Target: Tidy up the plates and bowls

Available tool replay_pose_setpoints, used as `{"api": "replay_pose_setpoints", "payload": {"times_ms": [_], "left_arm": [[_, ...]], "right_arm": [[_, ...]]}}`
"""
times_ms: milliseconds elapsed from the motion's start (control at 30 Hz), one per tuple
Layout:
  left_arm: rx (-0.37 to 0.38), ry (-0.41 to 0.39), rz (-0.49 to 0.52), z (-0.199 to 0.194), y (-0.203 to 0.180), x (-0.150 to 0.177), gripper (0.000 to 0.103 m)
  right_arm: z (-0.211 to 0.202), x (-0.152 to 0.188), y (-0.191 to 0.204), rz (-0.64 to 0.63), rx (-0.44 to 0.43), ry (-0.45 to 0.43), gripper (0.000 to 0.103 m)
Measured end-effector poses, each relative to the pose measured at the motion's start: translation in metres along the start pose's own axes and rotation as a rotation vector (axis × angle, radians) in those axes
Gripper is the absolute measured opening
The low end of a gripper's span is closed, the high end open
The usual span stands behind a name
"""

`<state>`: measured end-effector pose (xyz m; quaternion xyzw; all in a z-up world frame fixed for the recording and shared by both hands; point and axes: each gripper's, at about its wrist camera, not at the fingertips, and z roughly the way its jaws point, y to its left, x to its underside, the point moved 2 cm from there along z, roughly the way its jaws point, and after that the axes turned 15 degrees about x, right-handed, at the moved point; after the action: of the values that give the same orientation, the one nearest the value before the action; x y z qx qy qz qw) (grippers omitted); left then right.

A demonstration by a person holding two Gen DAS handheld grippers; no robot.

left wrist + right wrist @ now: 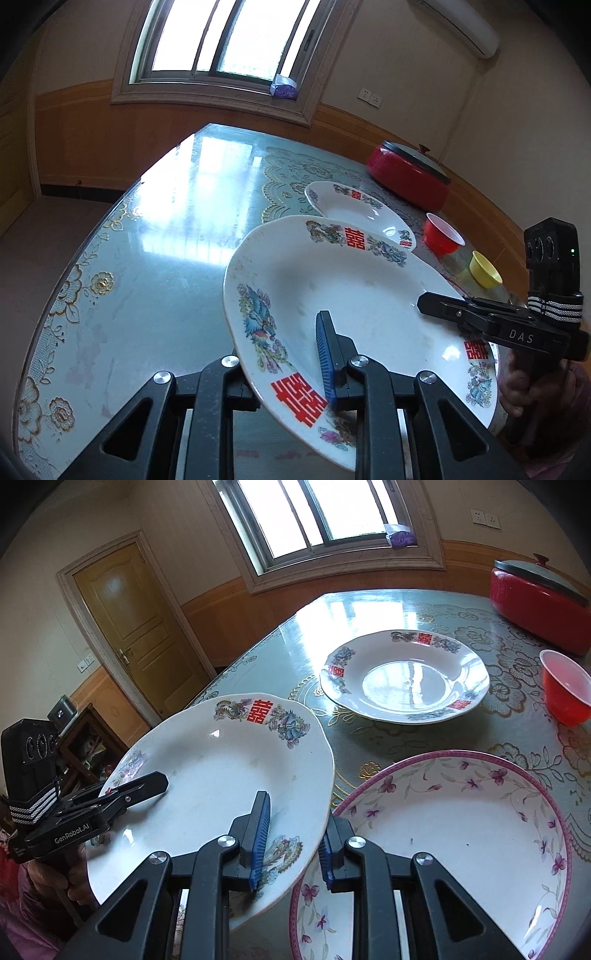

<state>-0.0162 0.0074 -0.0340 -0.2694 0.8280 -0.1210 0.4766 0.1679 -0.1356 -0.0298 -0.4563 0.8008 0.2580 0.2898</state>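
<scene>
The white plate with red double-happiness marks (362,295) (221,775) hangs tilted above the table (147,258) (406,738), gripped at two edges. Its near rim runs between the blue pads of the left gripper (291,369), one pad lying on the upper face and the other hidden beneath, so those jaws are clenched on the rim. At the opposite edge the right gripper (290,845) pinches the rim the same way, one blue pad on top and one just outside the edge.

Just beside it on the table lies a pink floral plate (461,830). Farther back rests a second white plate of the same pattern (358,214) (404,675), then a red bowl (443,234) (565,690), a yellow bowl (485,273), and a red lidded pot (410,173) (539,590).
</scene>
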Motion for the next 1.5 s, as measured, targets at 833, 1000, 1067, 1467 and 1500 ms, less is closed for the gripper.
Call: {"api": "replay_pose_setpoints", "payload": {"times_ms": [833,1000,1067,1467,1500], "left_arm": [[0.183,0.246,0.137,0.114,-0.111,0.009,0.026],[0.155,0.276,0.13,0.126,-0.114,0.012,0.026],[0.126,0.29,0.132,0.13,-0.113,0.013,0.028],[0.095,0.296,0.154,0.127,-0.118,0.016,0.032],[0.098,0.296,0.153,0.126,-0.118,0.016,0.032]], "right_arm": [[-0.067,0.068,-0.134,0.325,0.216,0.059,0.023],[-0.062,0.071,-0.144,0.335,0.229,0.078,0.023],[-0.057,0.07,-0.147,0.333,0.234,0.084,0.023],[-0.057,0.069,-0.151,0.327,0.242,0.068,0.023],[-0.057,0.069,-0.15,0.324,0.247,0.067,0.023]]}}
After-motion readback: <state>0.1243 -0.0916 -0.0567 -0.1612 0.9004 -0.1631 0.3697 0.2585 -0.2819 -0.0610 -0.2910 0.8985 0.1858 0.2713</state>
